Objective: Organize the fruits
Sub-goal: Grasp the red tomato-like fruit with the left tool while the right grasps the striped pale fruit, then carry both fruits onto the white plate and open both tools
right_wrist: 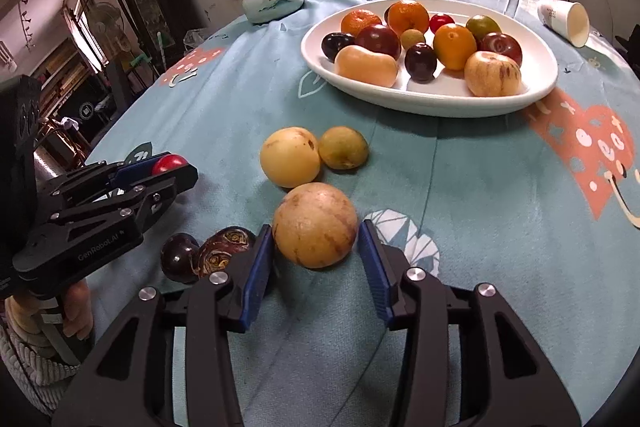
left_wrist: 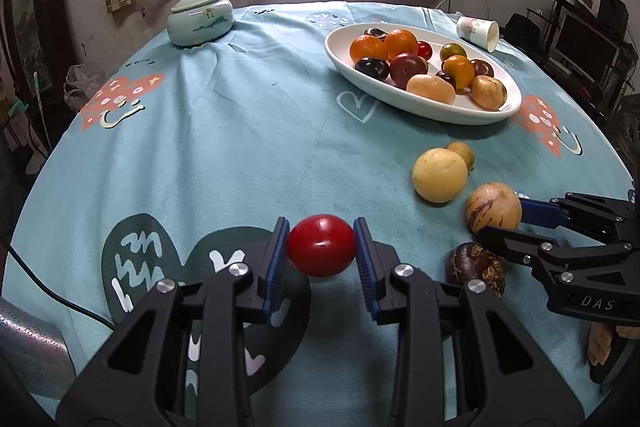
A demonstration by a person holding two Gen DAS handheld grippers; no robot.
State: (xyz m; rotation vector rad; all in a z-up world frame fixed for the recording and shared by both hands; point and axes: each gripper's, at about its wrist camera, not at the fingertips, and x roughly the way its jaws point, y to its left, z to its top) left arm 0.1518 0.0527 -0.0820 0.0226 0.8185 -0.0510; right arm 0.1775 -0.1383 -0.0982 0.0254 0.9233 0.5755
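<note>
While the left gripper (left_wrist: 321,253) has its blue fingers (left_wrist: 276,259) clamped on a small red fruit (left_wrist: 322,245), held just above the bench (left_wrist: 240,147), the right gripper (right_wrist: 316,259) has its fingers either side of a tan speckled fruit (right_wrist: 315,225) that sits on the cloth; the left pad touches it, but whether the right one does I cannot tell. Judging by this, the step in hand is a double pick-up, one fruit secured and the other being grasped. The red fruit's long axis lies across the fingers, side to side; the tan one is near round, slightly wider than tall. Just beside it lie two dark fruits (right_wrist: 226,251), and beyond it a yellow fruit (right_wrist: 290,157) touching a smaller greenish one (right_wrist: 344,147). Farther off stands the white dish (right_wrist: 532,83), already crowded. Next, both fruits probably need lifting and carrying there, aiming for its bare near-right part.
</note>
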